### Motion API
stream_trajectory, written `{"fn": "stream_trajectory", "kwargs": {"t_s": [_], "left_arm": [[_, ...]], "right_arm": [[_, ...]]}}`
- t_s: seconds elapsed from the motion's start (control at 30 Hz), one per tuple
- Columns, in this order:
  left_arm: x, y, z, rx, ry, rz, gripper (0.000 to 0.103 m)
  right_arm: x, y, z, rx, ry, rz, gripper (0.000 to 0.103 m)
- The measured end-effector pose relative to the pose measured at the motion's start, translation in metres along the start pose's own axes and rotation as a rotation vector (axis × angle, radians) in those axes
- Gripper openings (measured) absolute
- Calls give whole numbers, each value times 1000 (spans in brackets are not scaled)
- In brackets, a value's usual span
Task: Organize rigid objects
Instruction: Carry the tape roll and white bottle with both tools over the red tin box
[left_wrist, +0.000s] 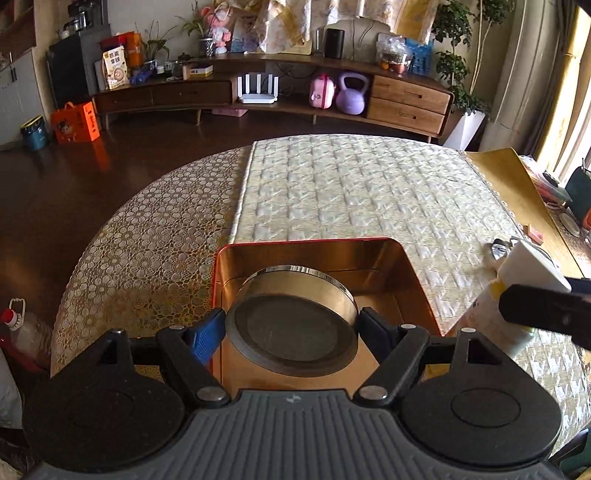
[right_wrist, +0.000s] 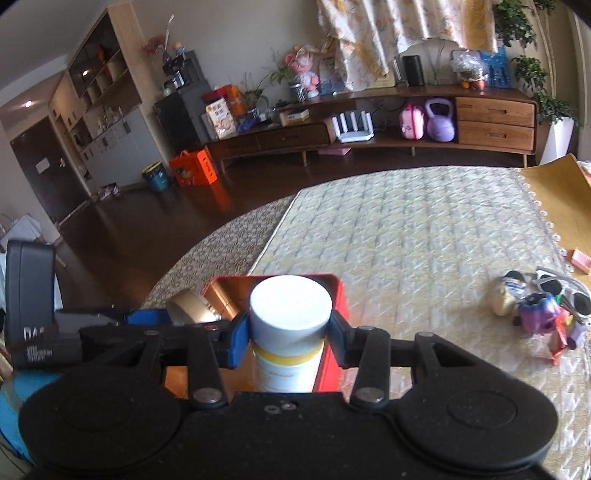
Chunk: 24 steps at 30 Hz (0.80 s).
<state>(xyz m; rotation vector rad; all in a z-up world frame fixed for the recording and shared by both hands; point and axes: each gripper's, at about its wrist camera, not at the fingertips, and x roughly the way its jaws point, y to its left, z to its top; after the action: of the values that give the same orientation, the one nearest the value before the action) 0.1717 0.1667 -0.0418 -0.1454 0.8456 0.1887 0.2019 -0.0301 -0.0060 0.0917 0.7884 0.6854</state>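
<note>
The left gripper (left_wrist: 291, 325) sits at the bottom centre of the left wrist view, its tongs clamped on a round metal tin (left_wrist: 295, 317), one blue pad (left_wrist: 205, 338) pressed to each side. The tin hangs over an open box (left_wrist: 413, 273), red outside and shiny gold inside, whose near end is hidden behind the tin and the gripper body. The box rests on a table (left_wrist: 351, 192) covered with a pale quilted cloth.

In the right wrist view the right gripper (right_wrist: 290, 334) holds a white bottle (right_wrist: 290, 325) with a flat white cap and a yellow band, tongs closed on its neck; the lower part of the bottle is cut off behind the gripper body. It hovers at the box's right edge. At the middle left of that view the tin shows only as a blurred gold curve.

At the right edge, a small pile of toys (right_wrist: 543, 314) lies on the cloth, too blurred to sort out.
</note>
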Motion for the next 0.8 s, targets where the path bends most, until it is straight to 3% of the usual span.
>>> {"fn": "stream_trajectory", "kwargs": {"t_s": [0.13, 0.43, 0.8], "left_arm": [[13, 14, 5, -44, 36, -28, 79], [41, 15, 10, -30, 77, -29, 79], [70, 16, 20, -39, 111, -25, 79]], "right_arm": [[16, 7, -4, -21, 47, 5, 43], [45, 17, -12, -45, 120, 7, 43], [65, 3, 4, -11, 85, -23, 43]]}}
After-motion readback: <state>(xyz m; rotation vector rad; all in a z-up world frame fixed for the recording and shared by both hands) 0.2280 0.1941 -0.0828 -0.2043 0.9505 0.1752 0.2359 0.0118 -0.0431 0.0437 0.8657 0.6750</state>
